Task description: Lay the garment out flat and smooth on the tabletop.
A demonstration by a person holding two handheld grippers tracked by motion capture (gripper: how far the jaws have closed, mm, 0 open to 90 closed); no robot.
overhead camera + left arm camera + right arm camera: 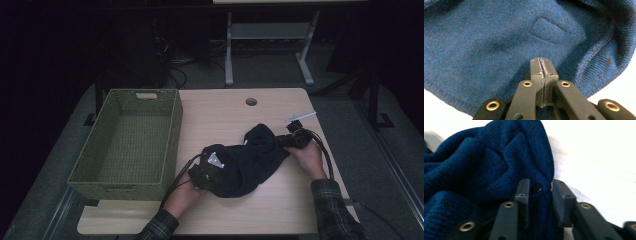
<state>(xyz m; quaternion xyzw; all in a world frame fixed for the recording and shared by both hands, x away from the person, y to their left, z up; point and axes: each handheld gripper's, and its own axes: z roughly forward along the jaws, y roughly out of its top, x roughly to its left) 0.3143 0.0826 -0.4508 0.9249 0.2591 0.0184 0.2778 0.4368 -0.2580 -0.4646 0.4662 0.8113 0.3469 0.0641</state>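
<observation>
A pale wooden counter (235,205) is seen from above, with an empty green woven basket (172,135) at its left side. Just right of the basket, a dark blue knitted garment (252,160) lies bunched on the counter, not yet in the basket and not yet folded flat. Its near left edge is clamped in the left gripper (543,75), whose jaws are pressed together on the knit. At its far right end a fold sits between the parted jaws of the right gripper (539,192), apparently not yet pinched. Judged so, the work is at an early stage.
</observation>
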